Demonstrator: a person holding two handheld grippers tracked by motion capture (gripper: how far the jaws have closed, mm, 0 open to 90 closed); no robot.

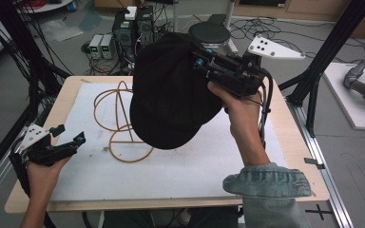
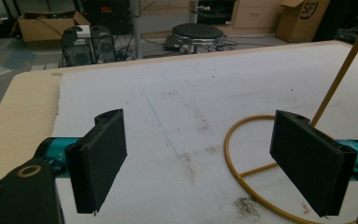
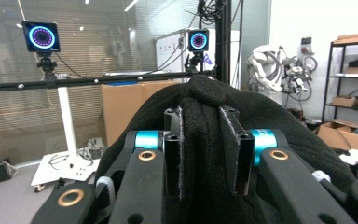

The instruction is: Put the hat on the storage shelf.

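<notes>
A black cap (image 1: 171,90) is held in the air above the white mat (image 1: 185,166), clamped by the right gripper (image 1: 200,58); in the right gripper view its jaws are seen pressed onto a bunched fold of the fabric. The cap hangs partly over a wire stand (image 1: 119,128) set on the mat. The left gripper (image 1: 69,136) is held low at the table's left edge, jaws spread wide and empty, just beside the stand's ring base (image 2: 251,182).
</notes>
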